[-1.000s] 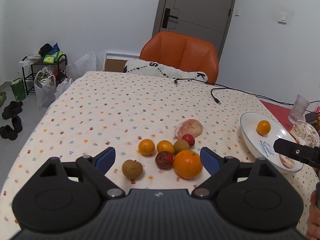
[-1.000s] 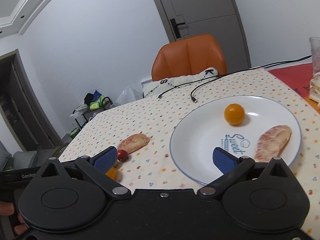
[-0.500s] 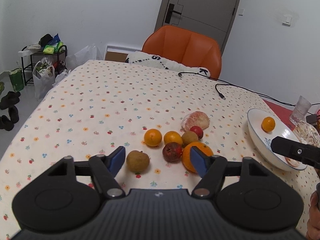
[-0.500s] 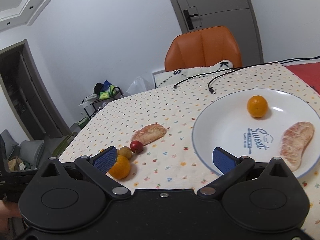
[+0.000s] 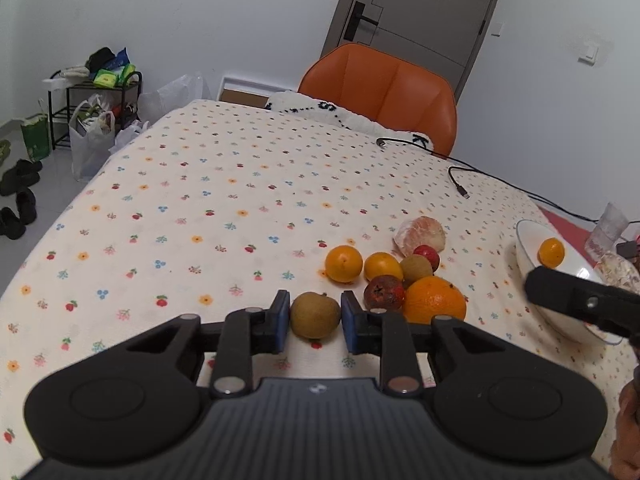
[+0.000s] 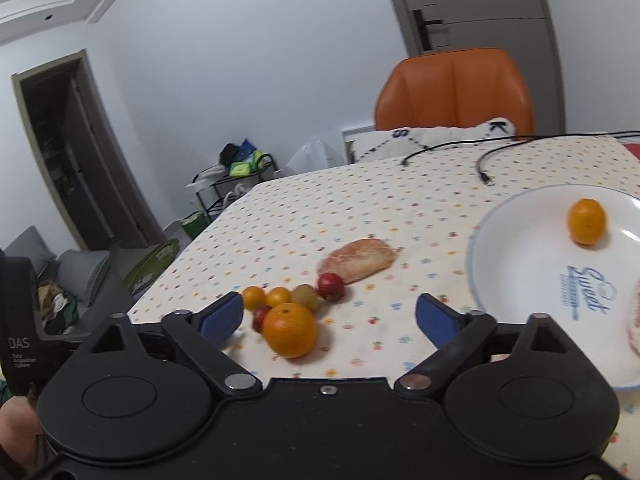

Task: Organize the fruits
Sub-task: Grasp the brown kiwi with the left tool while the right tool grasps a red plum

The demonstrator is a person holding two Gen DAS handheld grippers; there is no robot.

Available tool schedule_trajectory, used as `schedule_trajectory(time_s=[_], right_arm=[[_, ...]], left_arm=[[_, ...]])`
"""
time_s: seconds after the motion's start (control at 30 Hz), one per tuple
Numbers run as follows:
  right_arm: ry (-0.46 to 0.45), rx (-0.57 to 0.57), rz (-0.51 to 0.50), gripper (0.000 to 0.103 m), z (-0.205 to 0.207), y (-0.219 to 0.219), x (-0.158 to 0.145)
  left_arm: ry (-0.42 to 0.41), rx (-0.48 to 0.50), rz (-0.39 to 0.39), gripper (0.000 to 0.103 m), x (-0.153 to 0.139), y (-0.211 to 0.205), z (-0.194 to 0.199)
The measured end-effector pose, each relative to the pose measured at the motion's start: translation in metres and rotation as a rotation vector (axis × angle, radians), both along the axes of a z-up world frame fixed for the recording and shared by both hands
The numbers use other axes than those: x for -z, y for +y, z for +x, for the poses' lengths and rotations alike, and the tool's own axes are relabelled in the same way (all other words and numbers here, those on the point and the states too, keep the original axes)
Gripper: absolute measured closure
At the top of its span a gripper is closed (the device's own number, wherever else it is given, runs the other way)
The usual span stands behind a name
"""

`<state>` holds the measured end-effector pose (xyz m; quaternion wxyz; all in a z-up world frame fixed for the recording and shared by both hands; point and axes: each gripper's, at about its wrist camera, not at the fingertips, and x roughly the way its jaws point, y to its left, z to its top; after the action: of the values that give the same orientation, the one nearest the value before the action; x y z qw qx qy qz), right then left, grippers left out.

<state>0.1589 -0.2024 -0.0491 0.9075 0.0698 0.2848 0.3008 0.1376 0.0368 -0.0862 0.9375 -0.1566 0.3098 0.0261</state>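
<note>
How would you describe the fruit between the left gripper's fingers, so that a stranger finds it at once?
On the flowered tablecloth, find the fruit cluster left of the white plate. The brown round fruit lies at its near left edge, slightly apart, between the left gripper pads. It alone is dull brown-green; its neighbours are orange or red.

Near the white plate [image 5: 524,248], on the counter [image 5: 200,200]: one large orange [image 5: 435,300], two small oranges [image 5: 343,264] [image 5: 383,266], two brown round fruits [image 5: 315,314] [image 5: 416,267], one dark red fruit [image 5: 383,292], one small bright red fruit [image 5: 426,254], one peeled citrus piece [image 5: 420,232]. On the plate: one small orange [image 6: 586,221], one peeled pink citrus piece [image 6: 633,320], only partly in view. Beyond the plate: two black cables [image 5: 416,146] [image 5: 460,184], one orange chair [image 5: 380,92], one clear glass [image 5: 610,226].
</note>
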Motion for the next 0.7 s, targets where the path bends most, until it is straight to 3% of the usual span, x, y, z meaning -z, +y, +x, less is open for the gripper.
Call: schedule_trajectory(time_s=[0.2, 0.33, 0.7], right_arm=[[-0.004, -0.044, -0.022, 0.026, -0.001, 0.021, -0.001], [0.012, -0.049, -0.024, 0.042, -0.001, 0.03, -0.001], [0.0, -0.125, -0.064, 0.055, -0.003, 0.066, -0.005]], left_arm=[[-0.009, -0.007, -0.016, 0.077, -0.002, 0.007, -0.004], [-0.018, -0.015, -0.022, 0.077, -0.005, 0.013, -0.007], [-0.039, -0.044, -0.041, 0.077, -0.011, 0.033, -0.018]])
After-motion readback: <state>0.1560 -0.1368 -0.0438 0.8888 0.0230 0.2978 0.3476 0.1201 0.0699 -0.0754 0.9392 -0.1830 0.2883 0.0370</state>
